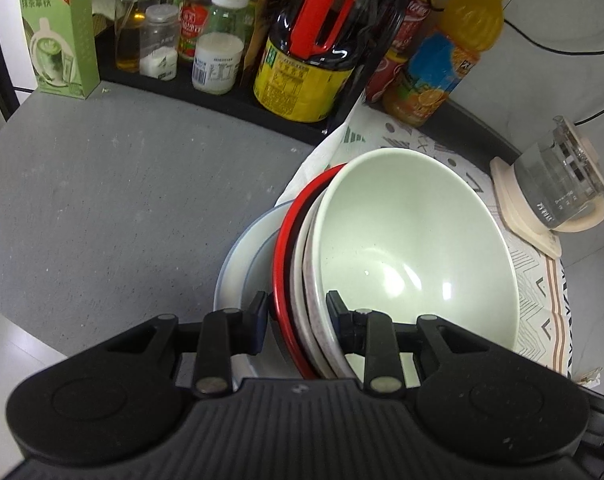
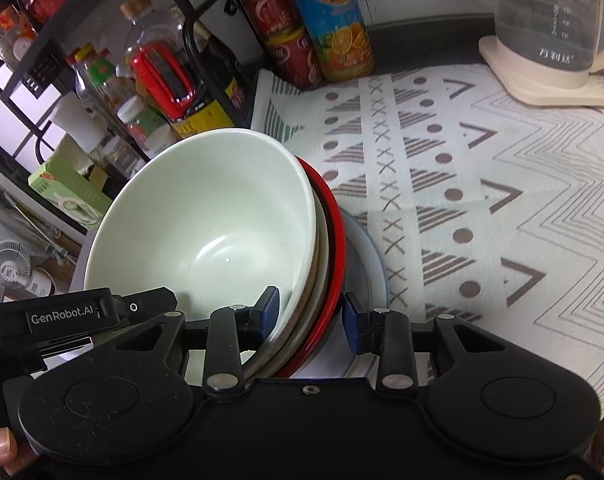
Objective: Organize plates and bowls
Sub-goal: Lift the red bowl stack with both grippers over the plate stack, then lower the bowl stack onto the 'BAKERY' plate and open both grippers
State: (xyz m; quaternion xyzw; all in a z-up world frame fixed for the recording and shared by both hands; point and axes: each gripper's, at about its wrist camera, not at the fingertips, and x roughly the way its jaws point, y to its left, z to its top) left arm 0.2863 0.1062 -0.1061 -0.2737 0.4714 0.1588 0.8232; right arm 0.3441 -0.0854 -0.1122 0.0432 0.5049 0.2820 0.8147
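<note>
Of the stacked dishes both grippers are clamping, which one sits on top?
The pale green bowl: deepest, nested uppermost and open to view. Under it sit a speckled white dish, then the red-rimmed plate, then a blue-rimmed one.

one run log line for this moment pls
left tool: shut on stacked dish rims | right tool: same | top: pale green ceramic bowl | under: red-rimmed plate

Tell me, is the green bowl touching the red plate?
Apart. In the right wrist view a speckled white dish sits between the green bowl and the red plate.
</note>
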